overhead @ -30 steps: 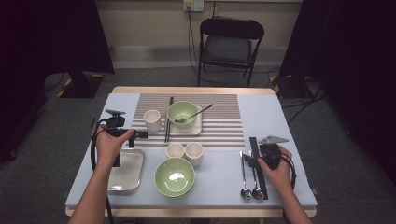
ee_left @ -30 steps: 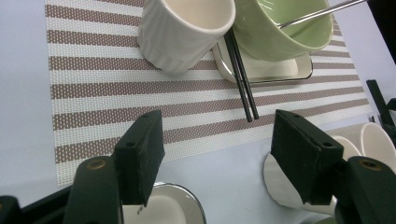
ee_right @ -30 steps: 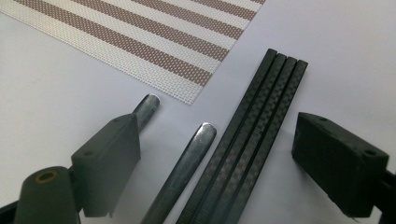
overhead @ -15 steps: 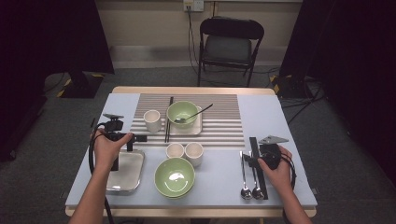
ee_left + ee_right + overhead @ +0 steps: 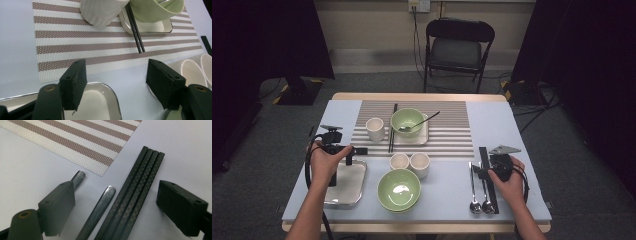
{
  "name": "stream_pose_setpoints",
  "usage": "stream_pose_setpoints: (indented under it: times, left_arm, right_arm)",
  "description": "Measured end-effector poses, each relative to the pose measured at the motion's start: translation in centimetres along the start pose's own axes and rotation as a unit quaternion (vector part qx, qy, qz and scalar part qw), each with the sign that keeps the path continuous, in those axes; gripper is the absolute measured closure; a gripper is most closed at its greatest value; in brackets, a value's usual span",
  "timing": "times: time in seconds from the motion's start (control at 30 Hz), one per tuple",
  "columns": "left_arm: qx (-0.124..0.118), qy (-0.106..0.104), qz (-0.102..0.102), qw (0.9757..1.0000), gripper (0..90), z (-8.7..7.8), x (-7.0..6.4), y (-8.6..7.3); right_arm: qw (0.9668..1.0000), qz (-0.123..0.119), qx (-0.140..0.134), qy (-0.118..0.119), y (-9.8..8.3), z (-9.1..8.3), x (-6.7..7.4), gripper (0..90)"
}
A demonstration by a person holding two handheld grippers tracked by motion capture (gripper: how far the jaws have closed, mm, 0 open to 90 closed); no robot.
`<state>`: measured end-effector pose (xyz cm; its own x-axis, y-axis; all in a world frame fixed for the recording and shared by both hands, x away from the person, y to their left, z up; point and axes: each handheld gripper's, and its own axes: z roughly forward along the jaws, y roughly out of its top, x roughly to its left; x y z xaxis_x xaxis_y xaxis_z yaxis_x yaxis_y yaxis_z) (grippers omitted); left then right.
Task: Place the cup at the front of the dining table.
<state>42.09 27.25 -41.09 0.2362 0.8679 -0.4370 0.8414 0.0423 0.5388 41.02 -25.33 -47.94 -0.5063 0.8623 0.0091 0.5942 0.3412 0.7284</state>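
Note:
My left gripper (image 5: pixel 354 151) hovers over the far corner of a steel tray (image 5: pixel 343 192) at the table's left. Its jaws are open with nothing between them, and they have just been opening a little wider. In the left gripper view (image 5: pixel 116 85) the tray corner (image 5: pixel 105 100) lies under the jaws. Beyond them stand a white cup (image 5: pixel 100 11), black chopsticks (image 5: pixel 135 30) and a green bowl (image 5: pixel 155 10). My right gripper (image 5: pixel 492 167) rests low at the right, open (image 5: pixel 116 205). Its jaws straddle a spoon handle (image 5: pixel 100 210) and a bundle of black chopsticks (image 5: pixel 135 195) without pressing on them.
A striped placemat (image 5: pixel 447 135) holds the white cup (image 5: pixel 375 129) and a green bowl with a spoon (image 5: pixel 407 121) on a small tray. Two small cups (image 5: pixel 399 161) (image 5: pixel 419 164) and a second green bowl (image 5: pixel 398 189) sit in the near middle. Two spoons (image 5: pixel 473 200) lie at the right.
My left gripper has drifted slightly left and toward the near edge, above the tray corner. The right gripper has not moved.

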Motion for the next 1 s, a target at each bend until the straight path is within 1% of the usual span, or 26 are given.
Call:
stream_pose_setpoints:
  times: [0.03,0.1,0.13,0.2,0.23,0.27,0.33,0.37,0.4,0.47,0.67,0.7,0.73,0.83,0.9,1.0]
  left_arm:
    - [0.003,0.002,0.005,1.0000,31.6,0.0,0.0,0.0]
    - [0.002,0.004,0.008,1.0000,31.3,-0.1,0.0,-0.1]
    - [0.000,0.005,0.008,1.0000,31.3,-0.1,0.0,-0.1]
    - [-0.001,-0.001,0.002,1.0000,31.1,-0.1,-0.1,-0.3]
    - [0.003,0.000,0.007,1.0000,31.1,-0.1,0.0,-0.3]
    - [0.002,0.001,0.008,1.0000,31.1,-0.1,0.1,-0.4]
    - [0.002,-0.001,0.003,1.0000,31.1,0.0,0.2,-0.6]
    - [0.001,0.000,0.004,1.0000,31.1,0.0,0.2,-0.7]
    - [0.004,0.000,0.007,1.0000,31.1,0.0,0.3,-0.8]
    - [0.003,-0.005,0.003,1.0000,31.1,0.0,0.3,-0.9]
    - [0.001,-0.001,0.005,1.0000,31.1,-0.1,0.5,-1.2]
    - [0.006,0.000,0.009,0.9999,31.0,-0.2,0.5,-1.3]
    - [0.005,0.005,0.009,0.9999,31.1,-0.2,0.5,-1.3]
    - [0.004,0.004,0.011,0.9999,31.1,-0.4,0.5,-1.4]
    - [0.009,0.005,0.013,0.9999,31.1,-0.4,0.4,-1.5]
    - [0.005,0.003,0.012,0.9999,31.1,-0.3,0.5,-1.7]
  right_arm:
    - [1.0000,0.001,0.001,0.000,0.0,0.0,0.0,14.1]
    - [1.0000,0.000,0.001,0.000,0.0,0.0,0.0,14.1]
    - [1.0000,0.001,0.001,0.000,0.0,0.0,0.0,14.1]
    - [1.0000,0.000,0.001,0.000,0.0,0.0,0.0,14.2]
    - [1.0000,0.000,0.001,0.000,0.0,0.0,0.0,14.2]
    - [1.0000,-0.001,0.000,0.000,0.0,0.0,0.0,14.1]
    - [1.0000,0.000,0.001,0.000,0.0,0.0,0.0,14.1]
    - [1.0000,0.001,0.001,0.000,0.0,0.0,0.0,14.1]
    - [1.0000,0.000,0.001,0.000,0.0,0.0,0.0,14.1]
    - [1.0000,0.000,0.001,0.000,0.0,0.0,0.0,14.2]
    - [1.0000,0.000,0.001,0.000,0.0,0.0,0.0,14.2]
    - [1.0000,0.000,0.001,0.000,0.0,0.0,0.0,14.2]
    - [1.0000,0.001,0.001,0.000,0.0,0.0,0.0,14.1]
    - [1.0000,0.000,0.001,0.000,0.0,0.0,0.0,14.2]
    - [1.0000,0.000,0.001,-0.001,0.0,0.0,0.0,14.1]
    - [1.0000,0.001,0.001,0.000,0.0,0.0,0.0,14.1]
